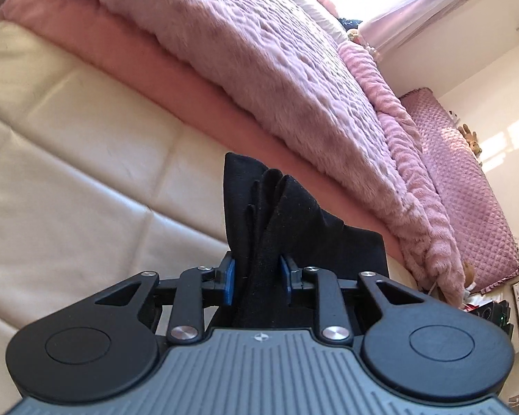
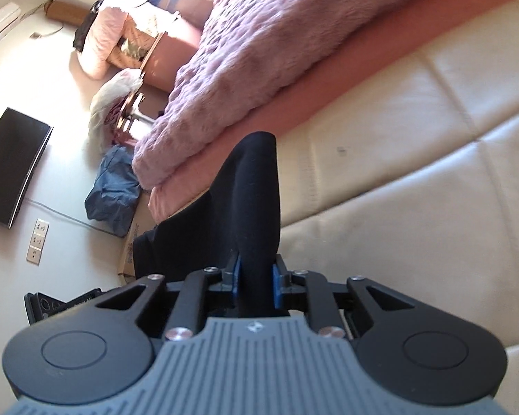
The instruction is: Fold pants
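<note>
A: Where are the pants (image 1: 270, 214)?
B: Bunched black cloth, pinched in both. The left hand-held gripper (image 1: 257, 273) is clamped narrow on a thick wad; the right hand-held gripper (image 2: 256, 278) is clamped on a smooth rolled edge (image 2: 257, 186).

A: Which step?
B: I'd say lifting them to spread out before the first fold. Next they need laying flat on the cream cushion (image 1: 69, 131), low in both frames, hands pulled apart.

A: Anything in the way?
B: The fluffy pink blanket (image 1: 259, 55) and the pink sheet (image 1: 176, 79) under it, across the upper frame. A blue garment (image 2: 116, 190) lies left, far off.
</note>
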`<state>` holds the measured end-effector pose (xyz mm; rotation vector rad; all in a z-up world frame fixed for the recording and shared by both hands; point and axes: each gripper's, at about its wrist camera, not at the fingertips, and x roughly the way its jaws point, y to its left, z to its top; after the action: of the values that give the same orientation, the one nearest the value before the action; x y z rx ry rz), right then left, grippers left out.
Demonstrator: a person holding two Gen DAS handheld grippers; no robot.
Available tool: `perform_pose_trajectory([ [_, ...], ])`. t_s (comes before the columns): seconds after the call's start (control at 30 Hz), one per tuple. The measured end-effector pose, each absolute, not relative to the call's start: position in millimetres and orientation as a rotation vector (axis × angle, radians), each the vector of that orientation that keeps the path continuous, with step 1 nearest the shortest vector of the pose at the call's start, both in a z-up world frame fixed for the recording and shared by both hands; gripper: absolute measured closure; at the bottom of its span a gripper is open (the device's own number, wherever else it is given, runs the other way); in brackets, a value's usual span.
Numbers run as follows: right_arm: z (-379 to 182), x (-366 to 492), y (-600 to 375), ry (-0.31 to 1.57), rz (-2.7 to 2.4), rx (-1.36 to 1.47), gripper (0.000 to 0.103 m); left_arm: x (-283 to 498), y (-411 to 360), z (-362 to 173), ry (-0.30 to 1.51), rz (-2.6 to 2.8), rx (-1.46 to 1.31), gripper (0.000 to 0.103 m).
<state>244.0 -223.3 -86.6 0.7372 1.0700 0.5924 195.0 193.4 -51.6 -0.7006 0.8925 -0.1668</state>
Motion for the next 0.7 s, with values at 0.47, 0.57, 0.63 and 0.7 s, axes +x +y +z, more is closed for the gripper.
perform_pose_trajectory([
  [0.47, -128.5, 331.3, -128.8, 1.126, 0.61, 0.758, 0.09, 284.6, 254.6, -88.5, 0.943, -0.145, -0.623, 0.074],
  [0.57, -143.4, 349.7, -119.4, 1.127, 0.599, 0.728, 0.09, 299.6, 261.0, -106.4, 0.952, -0.14, -0.605, 0.074],
  [0.63, -154.9, 361.5, -115.2, 1.135, 0.59, 0.717, 0.09, 306.4, 264.4, -119.1, 0.962, -0.125, -0.602, 0.074],
  [0.7, -163.9, 370.8, -112.5, 1.14, 0.58, 0.694, 0.09, 311.1, 268.5, -132.6, 0.972, -0.101, -0.609, 0.074],
])
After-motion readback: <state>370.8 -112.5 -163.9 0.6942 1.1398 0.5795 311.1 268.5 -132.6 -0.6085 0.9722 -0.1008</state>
